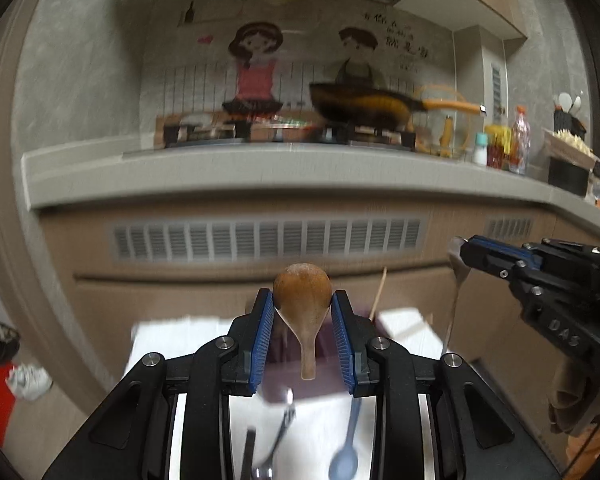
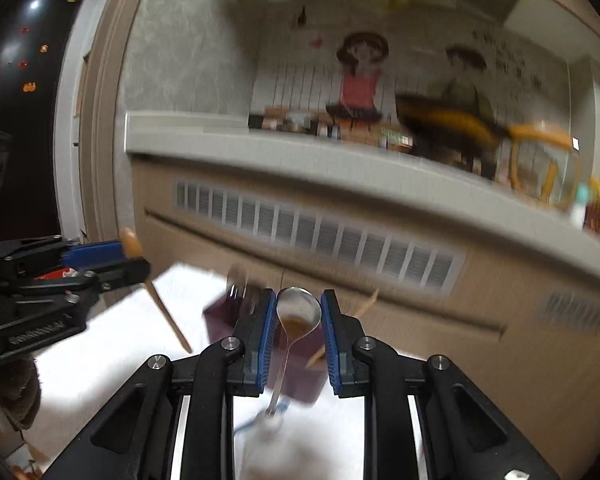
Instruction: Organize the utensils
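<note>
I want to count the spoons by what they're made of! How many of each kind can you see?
Wooden spoon, in the left gripper: 1
Metal spoon, in the right gripper: 1
Blue plastic spoon, lying on the white surface: 1
Total: 3 spoons. Other metal utensils beside the blue one are too blurred to name.

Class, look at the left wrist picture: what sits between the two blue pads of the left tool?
In the left wrist view, the bowl of a wooden spoon sits between the left tool's pads, handle hanging down towards the white surface.
</note>
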Demonstrator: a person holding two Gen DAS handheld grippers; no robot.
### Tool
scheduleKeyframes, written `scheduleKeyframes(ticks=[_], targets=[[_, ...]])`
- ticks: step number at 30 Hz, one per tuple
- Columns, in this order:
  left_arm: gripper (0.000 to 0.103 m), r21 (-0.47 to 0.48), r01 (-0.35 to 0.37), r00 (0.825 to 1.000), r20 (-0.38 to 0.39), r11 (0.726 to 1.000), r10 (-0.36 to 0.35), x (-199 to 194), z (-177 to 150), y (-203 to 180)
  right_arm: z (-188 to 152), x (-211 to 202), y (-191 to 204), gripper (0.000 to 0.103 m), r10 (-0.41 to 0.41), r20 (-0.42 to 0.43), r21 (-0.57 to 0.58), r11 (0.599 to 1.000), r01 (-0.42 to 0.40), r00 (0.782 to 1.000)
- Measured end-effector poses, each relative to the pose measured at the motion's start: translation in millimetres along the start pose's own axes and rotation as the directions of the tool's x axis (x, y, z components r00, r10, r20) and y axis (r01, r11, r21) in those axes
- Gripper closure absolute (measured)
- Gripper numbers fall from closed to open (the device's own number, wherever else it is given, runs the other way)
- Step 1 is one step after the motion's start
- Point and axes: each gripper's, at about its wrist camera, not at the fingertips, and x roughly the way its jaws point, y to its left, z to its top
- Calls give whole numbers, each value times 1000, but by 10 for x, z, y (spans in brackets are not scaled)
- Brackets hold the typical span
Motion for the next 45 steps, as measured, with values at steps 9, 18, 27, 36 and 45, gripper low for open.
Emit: scheduleKeyframes(ticks=[9, 18, 27, 36, 45], targets=[[72, 26, -2, 999, -33, 1000, 3, 677, 459, 32, 629, 315, -256, 100, -11, 27, 2, 1000, 11, 1000], [72, -39, 70, 986, -151, 997, -75, 929, -170, 180, -81, 806, -394, 100, 137, -207, 89, 989, -121, 969], [72, -100, 71, 970, -223, 992, -92, 726, -734, 280, -1311, 901, 32, 80, 250, -420, 14, 963, -269, 872], [72, -115, 74, 980, -178, 991, -94, 377, -714, 302, -1829, 1156, 233, 71, 164, -489, -230, 923, -308, 857], [72, -83, 76, 989, -122, 994, -86, 130, -573, 218, -1798, 1385, 185, 79, 95, -472, -226, 948, -225, 877]])
